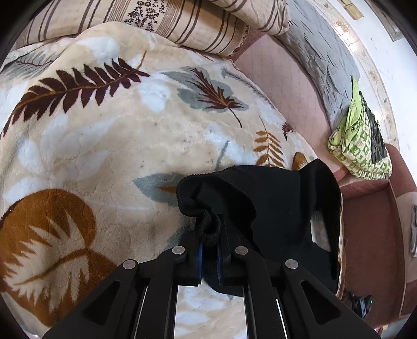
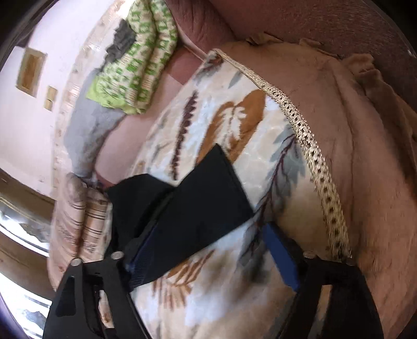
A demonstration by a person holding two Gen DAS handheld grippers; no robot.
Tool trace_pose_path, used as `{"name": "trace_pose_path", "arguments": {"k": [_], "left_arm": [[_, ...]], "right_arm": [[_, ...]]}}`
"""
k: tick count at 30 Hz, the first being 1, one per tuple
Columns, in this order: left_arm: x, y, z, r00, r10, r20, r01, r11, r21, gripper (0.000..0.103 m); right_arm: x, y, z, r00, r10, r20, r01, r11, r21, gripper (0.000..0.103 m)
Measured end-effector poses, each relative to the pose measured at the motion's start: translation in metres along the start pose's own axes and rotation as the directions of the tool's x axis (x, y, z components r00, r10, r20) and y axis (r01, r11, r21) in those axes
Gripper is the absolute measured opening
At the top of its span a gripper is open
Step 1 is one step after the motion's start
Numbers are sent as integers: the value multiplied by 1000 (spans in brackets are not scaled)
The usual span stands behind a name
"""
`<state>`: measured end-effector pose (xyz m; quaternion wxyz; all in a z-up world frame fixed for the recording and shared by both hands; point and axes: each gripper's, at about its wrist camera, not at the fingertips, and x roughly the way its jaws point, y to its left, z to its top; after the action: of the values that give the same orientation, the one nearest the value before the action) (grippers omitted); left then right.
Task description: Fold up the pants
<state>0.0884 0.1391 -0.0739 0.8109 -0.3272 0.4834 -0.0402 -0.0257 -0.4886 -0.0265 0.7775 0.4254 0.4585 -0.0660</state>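
The black pants (image 1: 263, 198) hang bunched from my left gripper (image 1: 209, 229), which is shut on a ribbed hem of the fabric, above a cream fleece blanket with a leaf print (image 1: 104, 135). In the right wrist view the pants (image 2: 203, 193) lie as a dark band across the same blanket (image 2: 234, 281). My right gripper (image 2: 208, 234) is open with its jaws wide apart; the fabric drapes over its left finger (image 2: 140, 250) and the right finger with a blue pad (image 2: 280, 255) is bare. The right wrist view is blurred by motion.
A striped quilt (image 1: 198, 23) is piled at the back of the bed. A green patterned bundle (image 1: 362, 146) and a grey cover (image 1: 323, 60) lie on the pink sheet (image 1: 286, 86) to the right. The blanket's braided edge (image 2: 312, 161) runs beside a brown cover (image 2: 378, 156).
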Motion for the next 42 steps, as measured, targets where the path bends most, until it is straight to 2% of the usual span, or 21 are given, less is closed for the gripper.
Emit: {"name": "trace_pose_path", "arguments": {"k": [4,6,7,8,10,13,17,20,26,28,31,32,33,34,35,36,37,38,39,40,42], "left_arm": [[-5,-1,1,999,-11,31,11,1000,7,3],[-11,-2,0,999,-5,54,4,1000,21,3],[-12,-3,-1,998,0,60,-2,1000,25,3],[-13,-3,-2,998,-1,57,-1,1000,25,3],[-16,-3,-2,999,-6,35,6,1000,0,2],[-34,-10,5,1000,1,12,-1,1000,2,2],[-61,-6,9,1000,1,12,-1,1000,16,2],[-77,23,2,1000,0,5,0,1000,-22,2],[-117,79,-9,999,-34,4,34,996,-85,2],[-119,90,-9,1000,-10,12,10,997,-81,3],[-107,97,-15,999,42,-16,-43,997,-72,8],[-110,98,-15,998,69,6,-68,995,-73,10],[-117,99,-15,993,112,40,-110,992,-70,12],[-127,100,-13,984,158,82,-153,986,-66,13],[-136,100,-11,974,195,117,-188,980,-67,15],[-148,99,-9,964,217,154,-209,976,-66,19],[-159,96,-7,961,213,179,-205,977,-62,24],[-167,91,-7,962,192,193,-185,981,-52,26],[-174,81,-9,970,146,194,-144,989,-26,32],[-175,68,-13,981,81,175,-85,996,15,37],[-158,40,-26,997,-31,69,25,996,89,45]], "right_arm": [[12,0,5,1000,24,-15,-24,999,24,74],[12,0,5,999,30,-16,-30,999,19,50],[17,-4,4,997,56,-51,-54,998,37,11],[20,-5,3,997,38,-63,-35,999,39,4],[19,-4,-1,999,20,-45,-19,1000,15,3],[9,1,-4,999,45,-1,-45,999,23,3],[-7,5,-13,999,30,-36,-30,1000,6,3],[-23,2,-29,996,29,-83,-29,1000,1,3],[-50,10,-70,985,69,-159,-79,995,-59,3],[-47,6,-79,981,69,-181,-80,995,-52,3],[-36,-11,-80,987,-53,-153,47,998,-48,2],[-38,-15,-78,991,-37,-132,34,999,-22,2],[-44,-16,-76,993,-74,-87,73,997,-7,2],[-53,-10,-75,986,-167,-24,166,986,-32,7],[-63,0,-72,965,-258,49,261,962,-73,18],[-70,8,-71,953,-287,94,296,951,-95,22],[-76,17,-68,947,-291,135,307,945,-117,26],[-79,28,-66,947,-278,162,301,943,-140,26],[-81,40,-64,951,-252,181,282,945,-166,27],[-80,54,-62,960,-205,189,241,951,-195,29],[-68,79,-57,986,-64,154,101,965,-241,44]]}}
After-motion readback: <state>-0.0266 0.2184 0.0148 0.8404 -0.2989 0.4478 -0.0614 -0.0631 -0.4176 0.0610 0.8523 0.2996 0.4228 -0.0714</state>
